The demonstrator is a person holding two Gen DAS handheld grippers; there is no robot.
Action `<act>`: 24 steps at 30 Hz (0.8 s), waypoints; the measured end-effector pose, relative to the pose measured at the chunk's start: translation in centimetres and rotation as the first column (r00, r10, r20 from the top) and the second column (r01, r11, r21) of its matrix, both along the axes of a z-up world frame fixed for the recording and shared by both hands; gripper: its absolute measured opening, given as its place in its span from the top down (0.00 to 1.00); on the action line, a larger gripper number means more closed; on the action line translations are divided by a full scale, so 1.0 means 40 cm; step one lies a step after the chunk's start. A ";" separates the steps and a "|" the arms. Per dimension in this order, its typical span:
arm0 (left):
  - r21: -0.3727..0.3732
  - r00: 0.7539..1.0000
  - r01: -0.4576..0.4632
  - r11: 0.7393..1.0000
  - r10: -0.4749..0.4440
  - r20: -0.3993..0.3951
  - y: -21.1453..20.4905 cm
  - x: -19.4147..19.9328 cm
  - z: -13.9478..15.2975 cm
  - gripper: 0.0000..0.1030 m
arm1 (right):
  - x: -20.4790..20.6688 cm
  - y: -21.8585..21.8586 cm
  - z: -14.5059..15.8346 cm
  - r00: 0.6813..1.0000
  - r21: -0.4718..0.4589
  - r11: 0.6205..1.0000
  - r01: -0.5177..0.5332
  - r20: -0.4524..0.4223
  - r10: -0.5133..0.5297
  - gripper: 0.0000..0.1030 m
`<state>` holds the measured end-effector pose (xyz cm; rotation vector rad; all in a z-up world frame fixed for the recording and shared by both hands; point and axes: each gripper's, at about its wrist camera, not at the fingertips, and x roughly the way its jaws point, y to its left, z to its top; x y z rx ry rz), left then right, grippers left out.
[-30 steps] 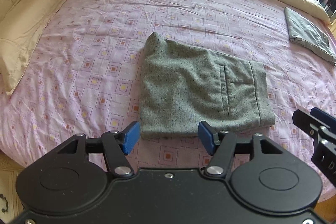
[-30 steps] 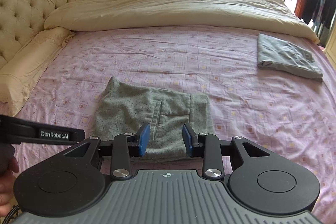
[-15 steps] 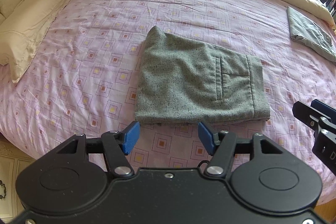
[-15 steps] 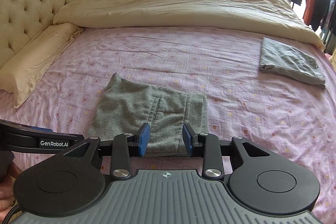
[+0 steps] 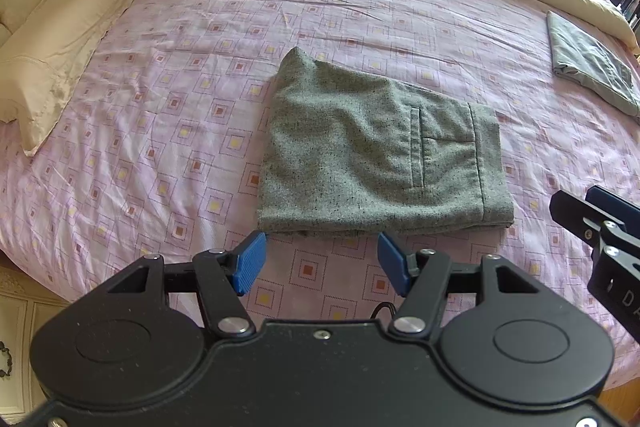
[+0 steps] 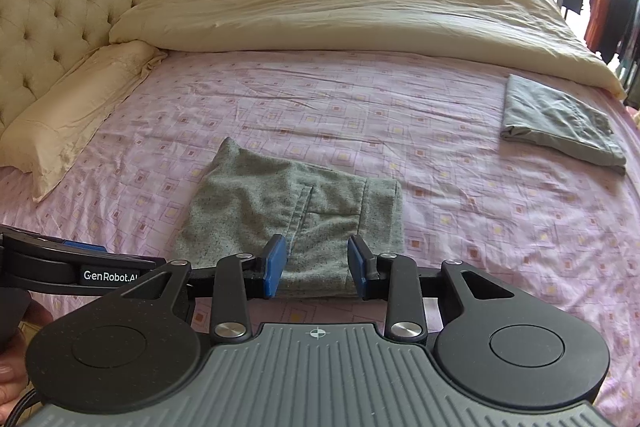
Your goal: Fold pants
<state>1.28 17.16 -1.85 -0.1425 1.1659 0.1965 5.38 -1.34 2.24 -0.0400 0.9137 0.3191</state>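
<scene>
Grey tweed pants (image 5: pixel 380 155) lie folded into a compact rectangle on the pink patterned sheet (image 5: pixel 180 99), pocket side up. They also show in the right wrist view (image 6: pixel 296 211). My left gripper (image 5: pixel 320 263) is open and empty, held just short of the pants' near edge. My right gripper (image 6: pixel 316 267) is open and empty above the near edge of the pants. The right gripper's body (image 5: pixel 600 239) shows at the right edge of the left wrist view.
A second folded grey garment (image 6: pixel 560 123) lies at the right side of the bed. A cream duvet (image 6: pixel 340 11) is bunched along the far side. A cream pillow (image 6: pixel 76 111) and tufted headboard (image 6: pixel 60 3) are at the left. Clothes (image 6: pixel 604 15) hang at far right.
Both grippers have drawn back and up from the folded pants, which now sit farther from the fingertips. The pants have not moved.
</scene>
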 end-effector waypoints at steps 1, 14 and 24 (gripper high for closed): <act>0.000 1.000 -0.001 1.000 0.001 0.000 0.001 0.000 0.000 0.37 | 0.000 0.000 0.000 1.000 0.000 1.000 0.000 0.001 0.000 0.68; 0.001 1.000 0.003 1.000 -0.003 0.000 0.003 -0.003 -0.001 0.37 | -0.003 0.012 0.002 1.000 0.000 1.000 -0.001 0.004 0.001 0.68; 0.002 1.000 0.022 1.000 -0.022 -0.003 0.000 0.000 -0.003 0.37 | -0.002 0.018 0.002 1.000 -0.005 1.000 -0.003 0.003 0.003 0.68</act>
